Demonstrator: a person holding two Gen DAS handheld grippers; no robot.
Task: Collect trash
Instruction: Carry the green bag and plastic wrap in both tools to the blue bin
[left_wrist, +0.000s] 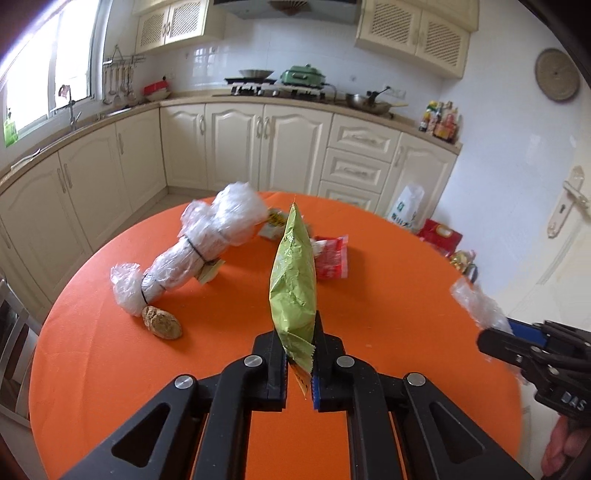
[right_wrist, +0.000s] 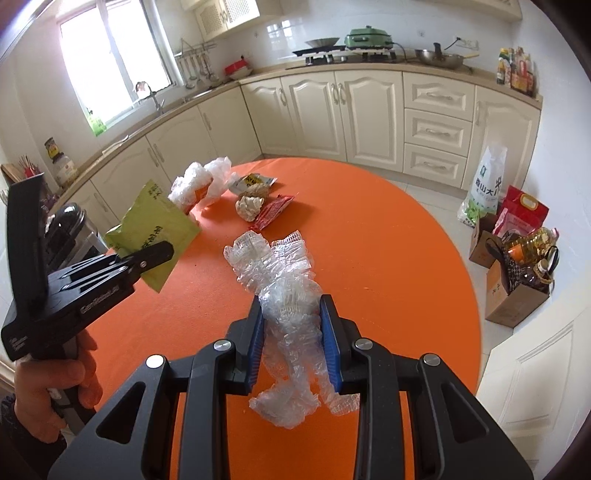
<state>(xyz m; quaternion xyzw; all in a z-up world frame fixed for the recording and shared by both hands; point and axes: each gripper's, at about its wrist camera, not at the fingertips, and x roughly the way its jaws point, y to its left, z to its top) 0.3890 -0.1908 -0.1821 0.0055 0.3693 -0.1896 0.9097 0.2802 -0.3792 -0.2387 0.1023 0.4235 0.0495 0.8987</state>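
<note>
A round orange tabletop (left_wrist: 388, 314) fills both views in a cream-coloured kitchen.

The left tool (left_wrist: 298, 363) pinches a flat green snack packet (left_wrist: 293, 280) by its crimped lower edge, its two fingers pressed against either side. The packet stands edge-on and rises straight ahead of the tool, lifted clear of the tabletop.

Ahead and to the left of this tool lies a long bundle of clear plastic wrap (left_wrist: 192, 254) tied with dark bands, resting on the tabletop. A brown lumpy piece of food (left_wrist: 161, 322) sits at the bundle's near end, touching or nearly touching it. Just beyond the green packet lie a red wrapper (left_wrist: 332, 258) and a yellow-and-white wrapper (left_wrist: 273, 223).

The right tool (right_wrist: 293, 332) grips a crumpled strip of clear plastic film (right_wrist: 284, 280) between its blue-lined fingers (right_wrist: 255, 339). The film sticks out ahead of the fingertips and hangs loose behind them, above the tabletop. Ahead of this tool lies a crumpled white paper ball (right_wrist: 251, 206) beside the red wrapper.

Off to the left of the right tool, a hand (right_wrist: 59, 380) holds the left tool's handle.
</note>
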